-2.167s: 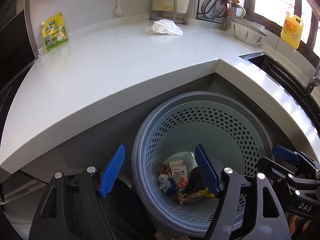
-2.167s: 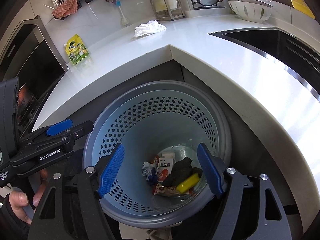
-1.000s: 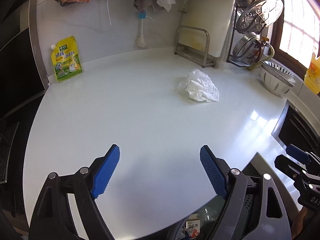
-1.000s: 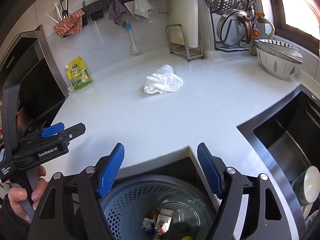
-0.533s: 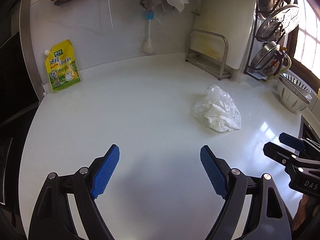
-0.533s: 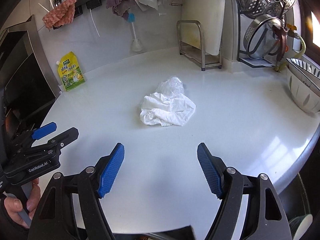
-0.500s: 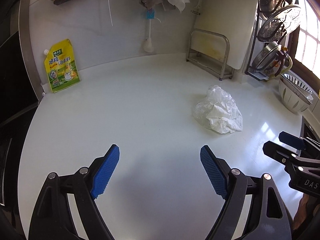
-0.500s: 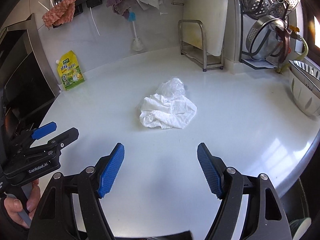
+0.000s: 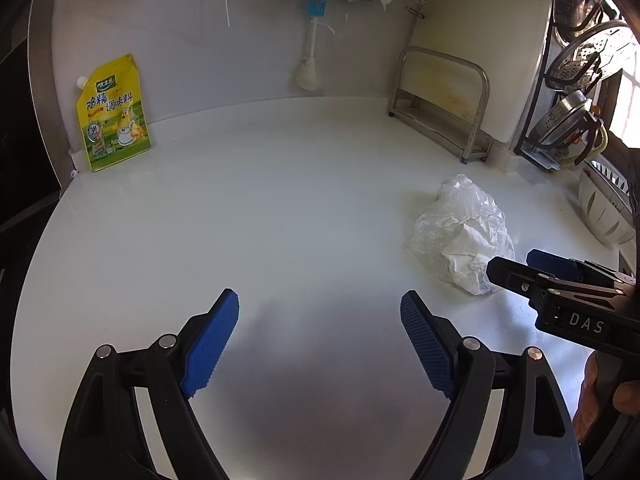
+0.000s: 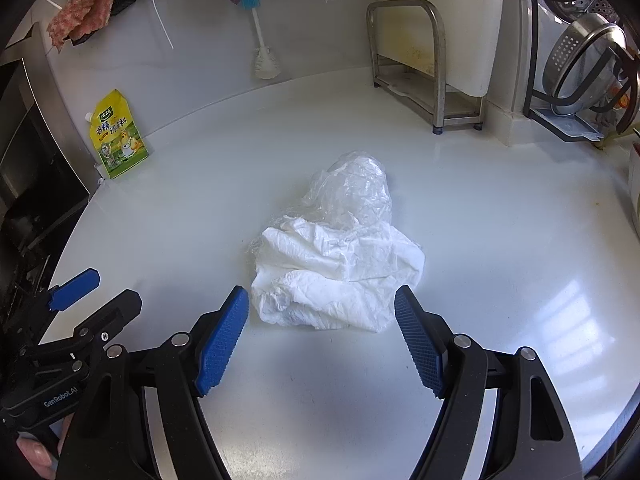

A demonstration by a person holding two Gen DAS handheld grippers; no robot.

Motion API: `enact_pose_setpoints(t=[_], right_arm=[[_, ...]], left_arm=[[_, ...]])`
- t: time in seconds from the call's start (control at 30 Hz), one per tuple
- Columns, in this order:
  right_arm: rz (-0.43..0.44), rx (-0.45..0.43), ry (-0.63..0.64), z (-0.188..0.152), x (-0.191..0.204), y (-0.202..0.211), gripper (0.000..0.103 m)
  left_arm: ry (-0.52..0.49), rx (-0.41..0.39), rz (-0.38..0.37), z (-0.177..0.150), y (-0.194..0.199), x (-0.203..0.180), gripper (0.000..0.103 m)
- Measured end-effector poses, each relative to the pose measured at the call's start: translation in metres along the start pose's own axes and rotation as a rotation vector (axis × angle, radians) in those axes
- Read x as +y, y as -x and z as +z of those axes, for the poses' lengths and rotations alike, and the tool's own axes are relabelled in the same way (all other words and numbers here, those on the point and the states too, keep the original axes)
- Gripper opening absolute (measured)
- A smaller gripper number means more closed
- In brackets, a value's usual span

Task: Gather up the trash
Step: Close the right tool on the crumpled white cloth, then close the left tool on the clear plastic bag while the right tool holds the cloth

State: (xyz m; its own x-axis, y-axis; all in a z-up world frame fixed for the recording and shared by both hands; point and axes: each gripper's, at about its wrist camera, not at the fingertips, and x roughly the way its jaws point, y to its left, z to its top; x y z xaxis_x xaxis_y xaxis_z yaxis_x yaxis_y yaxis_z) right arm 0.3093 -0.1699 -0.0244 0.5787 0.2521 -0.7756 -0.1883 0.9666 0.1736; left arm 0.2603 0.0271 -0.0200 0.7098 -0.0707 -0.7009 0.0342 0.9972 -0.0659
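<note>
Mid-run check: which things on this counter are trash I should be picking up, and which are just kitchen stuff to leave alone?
Belongs to the job:
- crumpled white tissue
- clear plastic wrap bunched against it
- right gripper, open, nearest the pile

Just lying about:
- yellow seasoning pouch
- bottle brush
- metal rack
- left gripper, open over bare counter

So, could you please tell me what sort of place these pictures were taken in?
Most likely a home kitchen. A white countertop carries a yellow seasoning pouch, a metal rack stands against the wall, and steel strainers hang on a drying rack.
</note>
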Motion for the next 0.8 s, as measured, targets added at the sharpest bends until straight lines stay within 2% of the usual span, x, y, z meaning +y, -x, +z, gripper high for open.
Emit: enact_pose_setpoints(t=[0.23,0.3,0.37,0.4,0.5,0.57,0.8], right_arm=[[-0.015,0.029,-0.001,0.002,-0.001,-0.018,0.070],[-0.006,0.043,0.004,0.001,-0.001,-0.020,0.051],[-0.009,0.039,0.017,0.000,0.000,-0.020,0.043],[-0.001,0.040,0.020,-0.001,0.000,-0.019,0.034],[0.007,0.035,0.034,-0.003,0.002,-0.016,0.020],[0.018,0.032,0.037,-0.005,0.003,-0.012,0.014],[0.082,-0.027,0.020,-0.015,-0.003,0.020,0.011]], left_arm=[[0.002,-0.005,-0.013,-0.001,0.000,0.000,0.081],[-0.002,-0.005,-0.017,-0.001,0.001,-0.001,0.081],[-0.006,-0.004,-0.020,-0.001,0.001,-0.002,0.081],[-0.008,-0.004,-0.020,-0.001,0.001,-0.002,0.081],[-0.012,-0.006,-0.016,-0.001,0.001,-0.003,0.081],[-0.013,-0.002,-0.017,-0.002,0.001,-0.004,0.081],[-0.025,-0.010,-0.020,0.000,0.008,-0.015,0.081]])
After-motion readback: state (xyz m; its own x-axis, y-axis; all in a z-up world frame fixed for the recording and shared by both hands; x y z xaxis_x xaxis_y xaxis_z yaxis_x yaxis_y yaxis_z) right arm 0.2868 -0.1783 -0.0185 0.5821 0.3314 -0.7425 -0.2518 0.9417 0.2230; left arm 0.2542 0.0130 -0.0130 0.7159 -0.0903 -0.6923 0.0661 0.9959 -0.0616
